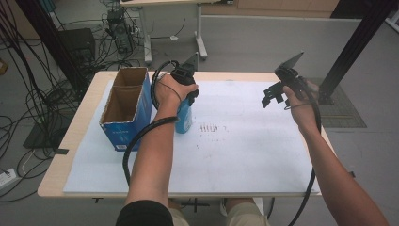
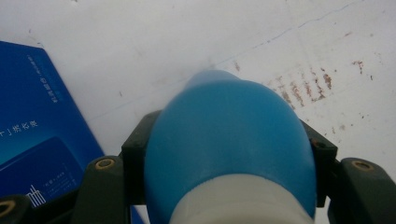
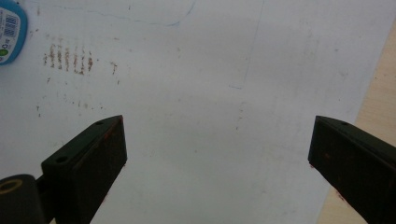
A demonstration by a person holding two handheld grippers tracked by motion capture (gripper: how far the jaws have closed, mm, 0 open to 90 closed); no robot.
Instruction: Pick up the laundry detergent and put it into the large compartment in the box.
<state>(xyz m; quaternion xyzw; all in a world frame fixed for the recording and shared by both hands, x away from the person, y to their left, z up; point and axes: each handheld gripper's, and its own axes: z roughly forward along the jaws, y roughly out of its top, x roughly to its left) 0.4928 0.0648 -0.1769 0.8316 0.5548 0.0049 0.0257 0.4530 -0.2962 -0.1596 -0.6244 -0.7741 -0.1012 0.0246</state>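
Between left tongs, blue bottle — base hidden, label unreadable

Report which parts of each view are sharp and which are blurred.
High view: evenly lit, the white mat and cardboard box reasonably sharp. Left gripper view: the blue bottle sits close to the lens and looks soft. Right gripper view: brown stains readable, jaws dark, slightly soft.

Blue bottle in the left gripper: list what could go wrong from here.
1. The blue bottle is rounded and smooth, so it could slip from the left gripper and its fingers.
2. The open blue box stands close beside it; swinging left could knock it.
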